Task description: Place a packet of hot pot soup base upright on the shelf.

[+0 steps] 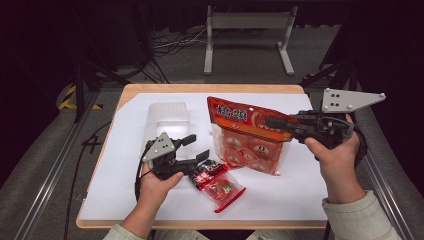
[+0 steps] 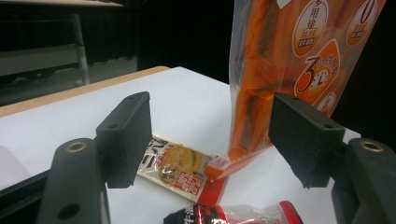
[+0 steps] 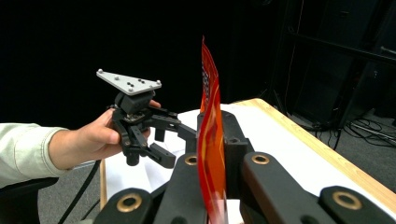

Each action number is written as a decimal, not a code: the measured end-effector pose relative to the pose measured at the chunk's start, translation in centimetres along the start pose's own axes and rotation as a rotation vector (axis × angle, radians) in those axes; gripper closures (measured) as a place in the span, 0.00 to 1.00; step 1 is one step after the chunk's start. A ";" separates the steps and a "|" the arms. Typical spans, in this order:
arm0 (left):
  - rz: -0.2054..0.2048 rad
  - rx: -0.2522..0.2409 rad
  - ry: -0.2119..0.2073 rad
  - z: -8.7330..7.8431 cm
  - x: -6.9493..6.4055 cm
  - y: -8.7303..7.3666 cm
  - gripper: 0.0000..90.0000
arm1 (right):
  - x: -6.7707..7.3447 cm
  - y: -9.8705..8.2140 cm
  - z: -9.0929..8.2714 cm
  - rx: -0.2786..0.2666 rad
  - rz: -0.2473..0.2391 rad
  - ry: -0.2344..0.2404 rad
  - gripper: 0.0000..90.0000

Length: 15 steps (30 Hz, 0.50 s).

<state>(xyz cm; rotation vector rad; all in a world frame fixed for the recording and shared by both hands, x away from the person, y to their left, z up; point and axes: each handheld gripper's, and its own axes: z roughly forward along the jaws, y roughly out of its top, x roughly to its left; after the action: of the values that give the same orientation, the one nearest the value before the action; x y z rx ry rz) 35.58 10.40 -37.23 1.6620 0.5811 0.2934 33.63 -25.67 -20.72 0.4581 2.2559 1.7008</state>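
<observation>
My right gripper (image 1: 274, 123) is shut on the upper right edge of a big orange snack bag (image 1: 246, 136) and holds it upright with its bottom on the table. In the right gripper view the bag's thin edge (image 3: 209, 140) stands pinched between the black jaws of that gripper (image 3: 215, 127). My left gripper (image 1: 196, 148) is open, low over the table, left of the bag. Between its spread jaws (image 2: 215, 140) lie a small yellow-and-red packet (image 2: 175, 169) and the bag's lower corner (image 2: 243, 140), neither touched. A black-and-red packet (image 1: 207, 171) lies beside it.
A clear red packet (image 1: 223, 190) lies near the front edge. A clear plastic box (image 1: 168, 115) stands at the back left of the white sheet (image 1: 125, 190) covering the wooden table (image 1: 165, 88). A metal stand (image 1: 247, 37) is on the floor beyond.
</observation>
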 end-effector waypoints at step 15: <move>-0.058 0.010 -0.101 3.3 -0.2 -0.4 0.09 | 0.0 0.1 2.1 -0.014 -0.014 0.056 1.00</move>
<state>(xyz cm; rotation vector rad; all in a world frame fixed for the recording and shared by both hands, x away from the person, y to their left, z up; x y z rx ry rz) 37.02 7.57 -38.19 1.6561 0.5546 0.1632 34.47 -23.77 -21.22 0.3952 2.2791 1.7428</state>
